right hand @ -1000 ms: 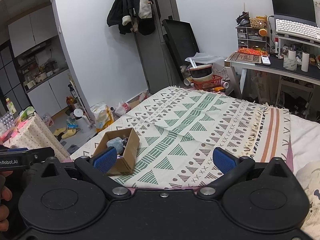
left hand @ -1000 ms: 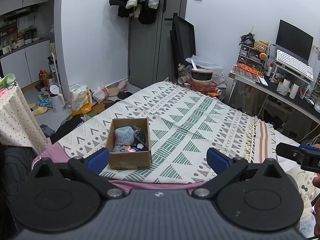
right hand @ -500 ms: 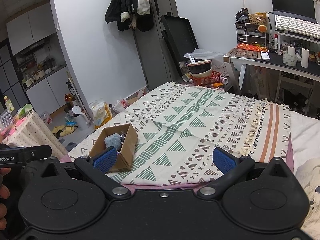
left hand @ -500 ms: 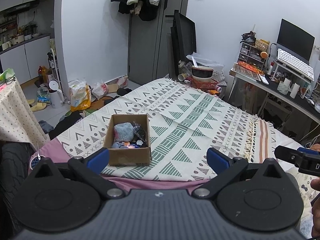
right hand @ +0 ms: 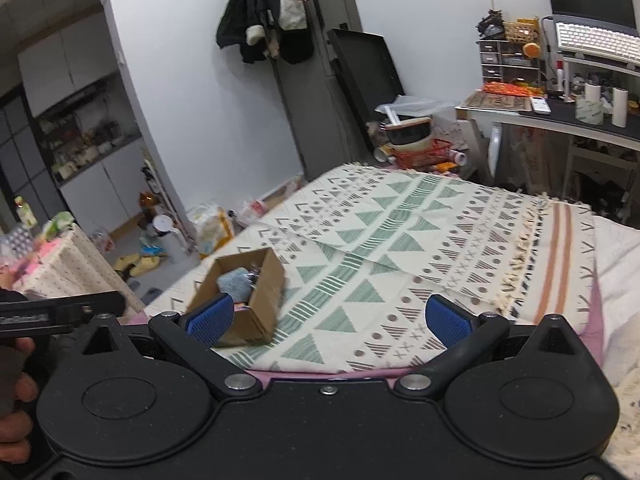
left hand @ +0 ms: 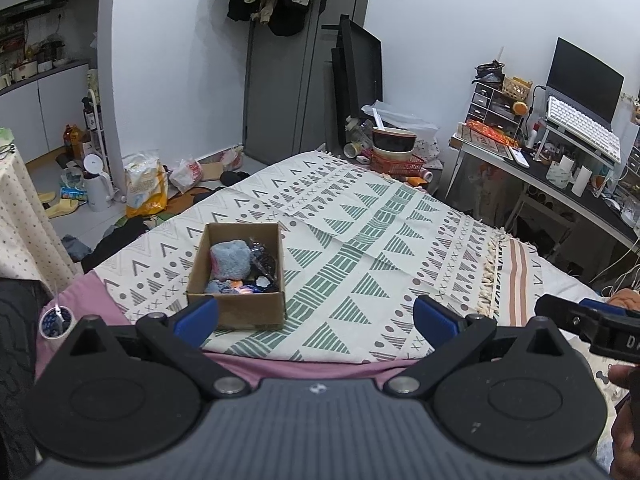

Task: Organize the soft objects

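Note:
An open cardboard box [left hand: 262, 306] [right hand: 264, 280] sits near the bed's front left corner on a patterned blanket [left hand: 360, 248] [right hand: 400, 248]. Inside lie a fluffy blue soft item [left hand: 231, 255] [right hand: 234, 283], a dark crinkly bag [left hand: 264, 260] and small colourful pieces [left hand: 240, 288]. My left gripper [left hand: 316, 318] is open and empty, held back from the bed's front edge, its left pad just in front of the box. My right gripper [right hand: 330, 318] is also open and empty, to the right of the box.
A desk [left hand: 568, 184] with a laptop, keyboard and paper rolls stands at the right. A red basket with bowls [left hand: 394, 152] sits beyond the bed's far end. Bags, slippers and a white kettle [left hand: 96, 184] litter the floor at left. A dotted-cloth table [left hand: 20, 224] is far left.
Both grippers have drawn back a little and risen, so the box and bed look farther away. The right wrist view is slightly blurred by motion. Jaws stay open.

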